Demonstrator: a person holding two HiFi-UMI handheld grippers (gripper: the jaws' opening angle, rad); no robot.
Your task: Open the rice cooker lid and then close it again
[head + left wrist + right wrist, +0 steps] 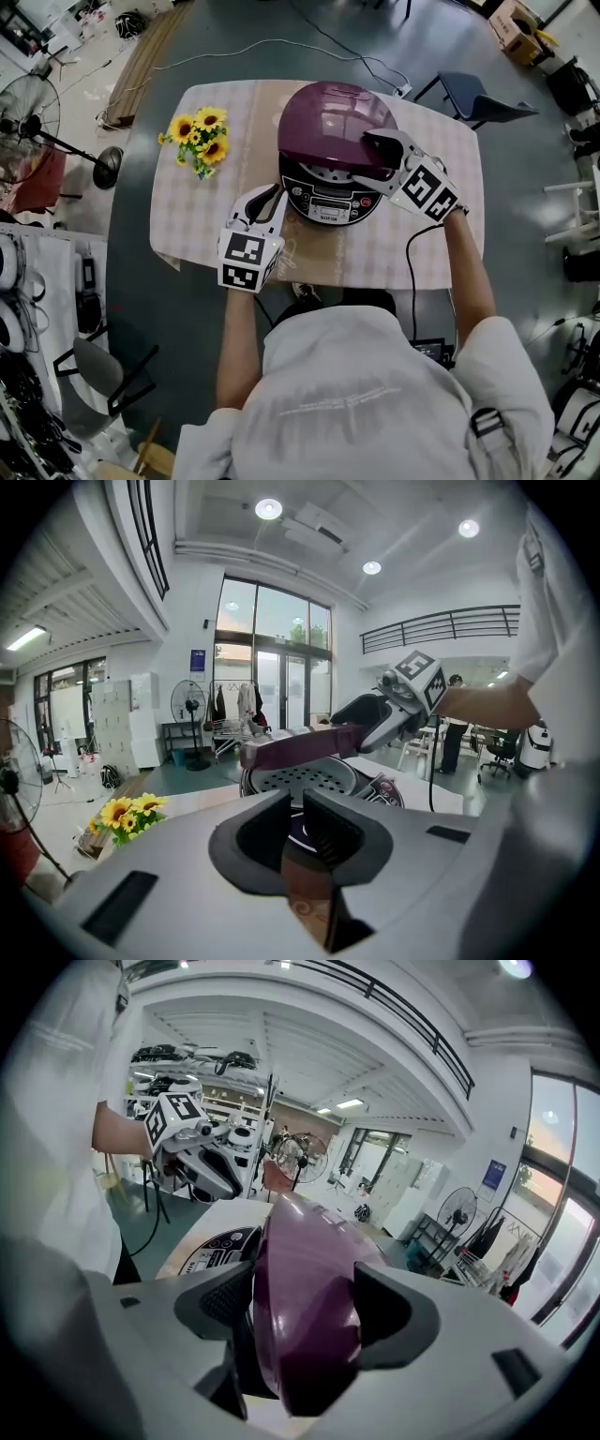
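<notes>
The rice cooker (330,199) stands on the checked table (192,220), its purple lid (328,127) raised partway at the front. My right gripper (373,142) reaches in from the right, and in the right gripper view its wide jaws (305,1309) straddle the lid's front edge (300,1279) without clearly pressing on it. The left gripper (270,199) rests just left of the cooker's control panel. Its jaws (295,810) are almost together with nothing between them. From the left gripper view the lifted lid (300,748) shows the perforated inner plate (302,782) beneath it.
A bunch of sunflowers (200,139) lies on the table's left part. A black cable (410,274) hangs from the right gripper over the table's near edge. A dark chair (480,99) stands behind the table at the right, a floor fan (28,114) at the far left.
</notes>
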